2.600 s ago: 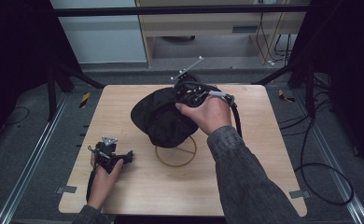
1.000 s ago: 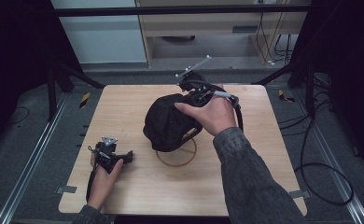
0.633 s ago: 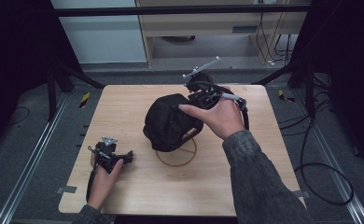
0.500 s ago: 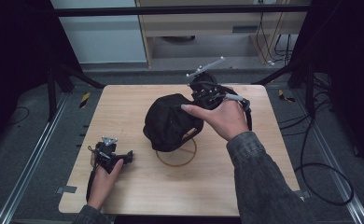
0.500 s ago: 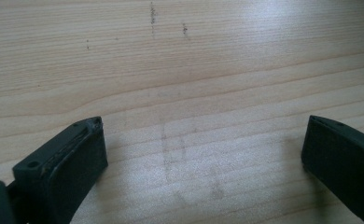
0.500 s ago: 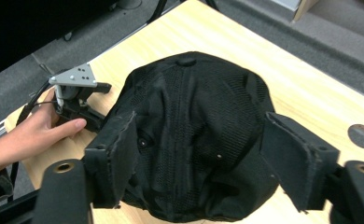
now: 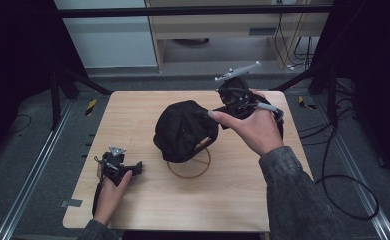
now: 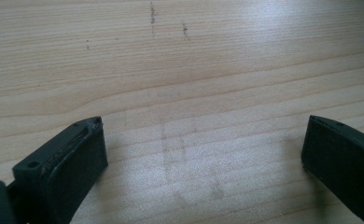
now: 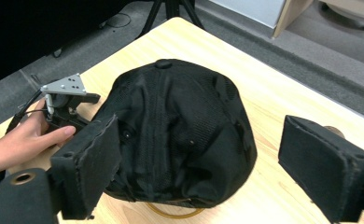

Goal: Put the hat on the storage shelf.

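A black cap (image 7: pixel 183 130) sits crown-up on a stand with a wooden ring base (image 7: pixel 189 167) at the middle of the table. Just right of the cap, my right gripper (image 7: pixel 222 111) is held in a hand and points at it. Its jaws have just been opening and stand wide apart. In the right gripper view the cap (image 9: pixel 185 126) lies ahead of the right gripper (image 9: pixel 199 140), and neither pad touches it. My left gripper (image 7: pixel 135 167) rests at the front left, open over bare wood (image 8: pixel 203 140).
The light wooden table (image 7: pixel 133 115) has free room at its left, back and front. Black frame posts (image 7: pixel 58 85) stand beyond its corners. A cable (image 7: pixel 343 180) trails off the right side. The left gripper with its grey plate (image 9: pixel 66 100) lies beyond the cap.
The right hand has drawn back to the right, away from the cap. The cap stays on its stand. The left hand has kept still.
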Demonstrator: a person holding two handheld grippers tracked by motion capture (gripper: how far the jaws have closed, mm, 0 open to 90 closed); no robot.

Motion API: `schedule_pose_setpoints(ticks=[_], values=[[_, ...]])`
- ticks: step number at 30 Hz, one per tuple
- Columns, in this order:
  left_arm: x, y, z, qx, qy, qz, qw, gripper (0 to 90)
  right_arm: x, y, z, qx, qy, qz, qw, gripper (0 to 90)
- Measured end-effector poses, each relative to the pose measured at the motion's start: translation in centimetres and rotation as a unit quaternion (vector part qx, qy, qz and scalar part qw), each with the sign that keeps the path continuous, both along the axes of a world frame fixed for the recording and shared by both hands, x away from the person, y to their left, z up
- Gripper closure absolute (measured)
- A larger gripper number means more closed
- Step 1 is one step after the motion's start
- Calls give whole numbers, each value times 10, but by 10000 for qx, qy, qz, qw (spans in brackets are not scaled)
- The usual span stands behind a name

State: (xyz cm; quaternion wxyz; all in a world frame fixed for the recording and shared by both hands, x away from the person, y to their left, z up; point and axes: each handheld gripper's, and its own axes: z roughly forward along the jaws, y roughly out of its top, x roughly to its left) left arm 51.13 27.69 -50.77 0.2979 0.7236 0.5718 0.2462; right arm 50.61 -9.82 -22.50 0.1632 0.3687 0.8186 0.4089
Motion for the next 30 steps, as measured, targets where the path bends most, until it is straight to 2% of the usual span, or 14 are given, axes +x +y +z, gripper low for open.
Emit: schedule_pose_setpoints(ticks=[10, 15, 22, 24, 25, 26, 30], values=[[0, 0, 0, 1, 1, 0, 10000, 0, -9, -21, 2, 79, -133, -142, 9998, 84], [0, 0, 0, 0, 1, 0, 10000, 0, -15, -40, -11, 40, -256, -276, 9993, 64], [0, 0, 0, -1, -9, 1, 10000, 0, -22, -64, -47, 46, -210, -532, 9984, 79], [0, 0, 0, -1, -9, 0, 10000, 0, -24, -67, -52, 49, -210, -576, 9981, 85], [0, 0, 0, -1, -9, 1, 10000, 0, -26, -70, -61, 62, -213, -643, 9977, 96], [0, 0, 0, 14, 2, -10, 10000, 0, -29, -76, -76, 43, -196, -732, 9971, 103], [0, 0, 0, 12, 2, -11, 10000, 0, -34, -87, -109, 7, -175, -892, 9959, 113]])
